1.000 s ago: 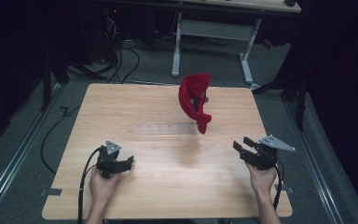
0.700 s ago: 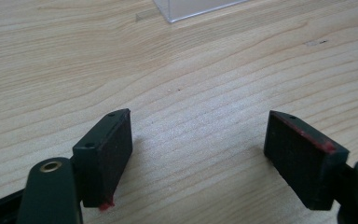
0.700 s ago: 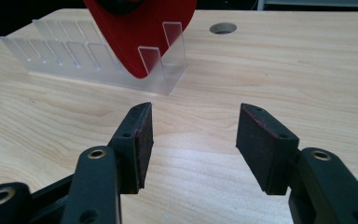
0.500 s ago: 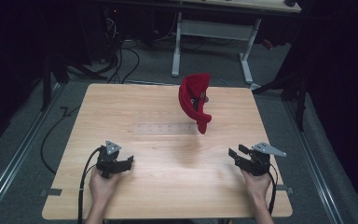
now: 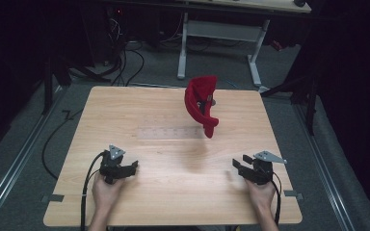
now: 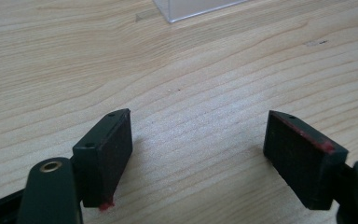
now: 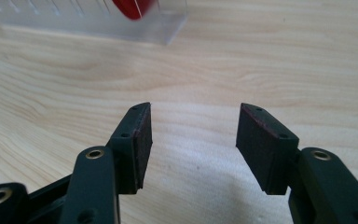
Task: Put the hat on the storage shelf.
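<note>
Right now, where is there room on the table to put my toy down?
Bare wood lies between the left hand-held gripper and right hand-held gripper, and across the table's far-left part. It is crowded around the red object and clear rack.

A light wooden table [image 5: 164, 115] is seen on grey carpet. A clear plastic rack [image 5: 168, 133] is laid at its centre, and a red cap [image 5: 200, 103] is propped beside it.

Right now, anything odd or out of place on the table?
One thing: the red cap stands on edge, propped in a clear plastic rack, not flat. Its brim hangs toward the near side. Nothing looks spilled or broken. Left gripper and right gripper rest open near the table's front edge.
</note>
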{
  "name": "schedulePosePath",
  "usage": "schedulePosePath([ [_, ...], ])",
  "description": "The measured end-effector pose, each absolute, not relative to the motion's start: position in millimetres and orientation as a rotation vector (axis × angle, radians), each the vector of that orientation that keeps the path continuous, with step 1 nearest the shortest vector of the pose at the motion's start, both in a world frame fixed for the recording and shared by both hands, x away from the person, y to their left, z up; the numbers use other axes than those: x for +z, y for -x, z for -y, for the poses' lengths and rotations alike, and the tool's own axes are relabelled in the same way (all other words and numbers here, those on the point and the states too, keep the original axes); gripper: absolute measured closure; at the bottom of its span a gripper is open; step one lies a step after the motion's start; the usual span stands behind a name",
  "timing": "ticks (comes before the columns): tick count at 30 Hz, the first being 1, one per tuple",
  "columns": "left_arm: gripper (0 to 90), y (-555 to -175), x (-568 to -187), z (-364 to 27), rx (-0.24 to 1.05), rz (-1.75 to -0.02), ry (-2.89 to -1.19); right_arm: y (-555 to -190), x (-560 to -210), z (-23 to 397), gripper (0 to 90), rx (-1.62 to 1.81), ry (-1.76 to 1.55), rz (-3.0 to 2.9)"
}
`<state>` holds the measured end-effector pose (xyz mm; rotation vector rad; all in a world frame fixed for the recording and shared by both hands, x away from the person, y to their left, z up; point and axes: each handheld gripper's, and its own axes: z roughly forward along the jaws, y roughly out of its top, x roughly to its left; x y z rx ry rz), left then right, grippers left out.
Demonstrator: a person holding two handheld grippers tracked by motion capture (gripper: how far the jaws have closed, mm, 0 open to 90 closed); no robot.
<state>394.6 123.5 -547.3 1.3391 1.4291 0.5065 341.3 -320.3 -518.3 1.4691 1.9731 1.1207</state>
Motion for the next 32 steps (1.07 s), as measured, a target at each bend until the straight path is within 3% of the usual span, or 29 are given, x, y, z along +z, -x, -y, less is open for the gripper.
schedulePosePath([
  [14, 24.0, -395, -547, -124, 0.508, -1.434, -1.335, -346, -529, 309, 44.2, 0.938, -1.428, -2.057],
  [32, 23.1, -396, -548, -124, 0.527, -1.45, -1.324, -349, -531, 305, 34.6, 0.881, -1.421, -2.087],
])
